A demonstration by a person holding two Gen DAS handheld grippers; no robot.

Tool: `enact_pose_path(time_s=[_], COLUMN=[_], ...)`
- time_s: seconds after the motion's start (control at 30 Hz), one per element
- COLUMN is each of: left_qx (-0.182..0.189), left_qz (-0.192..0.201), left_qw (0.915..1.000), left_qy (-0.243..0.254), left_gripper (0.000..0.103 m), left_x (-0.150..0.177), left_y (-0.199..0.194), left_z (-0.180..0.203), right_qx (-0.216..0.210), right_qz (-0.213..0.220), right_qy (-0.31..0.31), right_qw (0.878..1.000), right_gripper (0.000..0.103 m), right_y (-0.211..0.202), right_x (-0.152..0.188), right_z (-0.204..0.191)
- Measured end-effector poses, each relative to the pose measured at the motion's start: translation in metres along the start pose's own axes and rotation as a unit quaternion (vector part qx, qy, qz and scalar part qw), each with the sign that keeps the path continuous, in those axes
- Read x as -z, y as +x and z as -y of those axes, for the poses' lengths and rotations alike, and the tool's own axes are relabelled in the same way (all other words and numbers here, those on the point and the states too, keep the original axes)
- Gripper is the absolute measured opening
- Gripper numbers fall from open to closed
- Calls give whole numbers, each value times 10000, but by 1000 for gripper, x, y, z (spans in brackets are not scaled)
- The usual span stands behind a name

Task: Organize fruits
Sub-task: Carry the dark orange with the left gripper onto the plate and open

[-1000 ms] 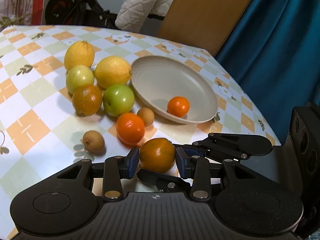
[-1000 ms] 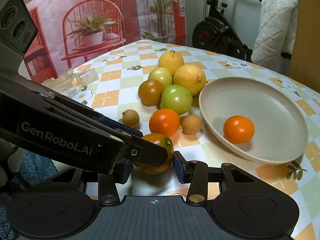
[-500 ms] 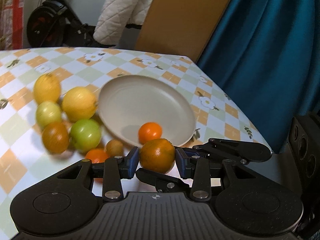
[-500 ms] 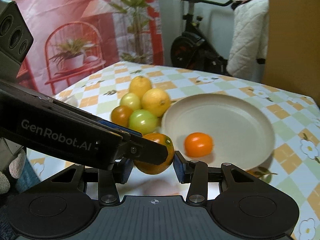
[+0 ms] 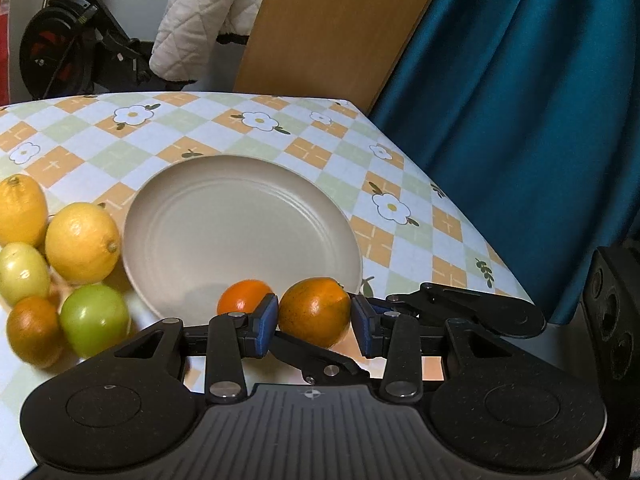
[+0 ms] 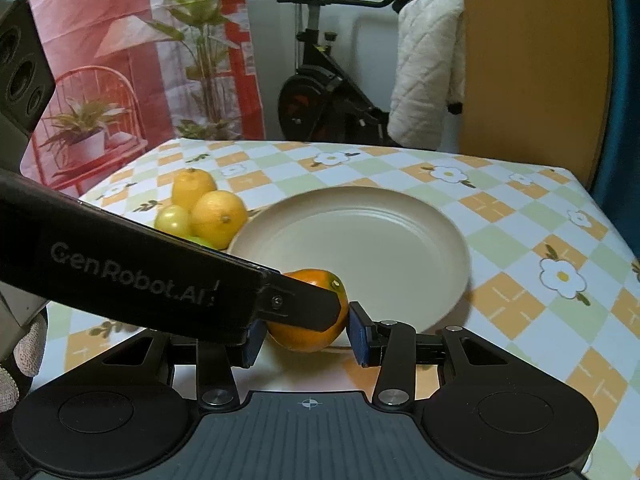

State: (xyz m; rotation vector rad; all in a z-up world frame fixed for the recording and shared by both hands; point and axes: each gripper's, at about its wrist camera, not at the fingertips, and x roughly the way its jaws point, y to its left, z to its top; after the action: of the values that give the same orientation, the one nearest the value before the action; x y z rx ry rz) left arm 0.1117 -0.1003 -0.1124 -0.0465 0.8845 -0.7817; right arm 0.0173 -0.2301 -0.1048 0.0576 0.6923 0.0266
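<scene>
Together, left tool and right tool are both gripping one orange over the plate rim; one tangerine sitting inside; five fruits waiting on the counter.

You see dim, warm indoor light with soft shadows. Fisheye bending curves the table edge and curtain. The fruits at left are slightly motion-blurred; the plate stays sharp.

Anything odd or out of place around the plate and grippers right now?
Only one oddity: both the left gripper and right gripper clamp the same orange near the plate. Nothing spilled or damaged.
</scene>
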Motion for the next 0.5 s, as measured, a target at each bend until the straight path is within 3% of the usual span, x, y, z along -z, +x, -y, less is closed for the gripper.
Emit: enact_pose_path(time_s=[0.5], left_qx=[-223], left_qz=[-92], left_qw=[9997], left_qy=[-101], left_gripper=[42], left_x=[-11], left_y=[22], left_z=[-7], right_qx=[75], right_qz=[-126], right_qy=[46], right_qw=[9999], right_gripper=[39], right_y=[30], right_x=[-6], right_z=[14])
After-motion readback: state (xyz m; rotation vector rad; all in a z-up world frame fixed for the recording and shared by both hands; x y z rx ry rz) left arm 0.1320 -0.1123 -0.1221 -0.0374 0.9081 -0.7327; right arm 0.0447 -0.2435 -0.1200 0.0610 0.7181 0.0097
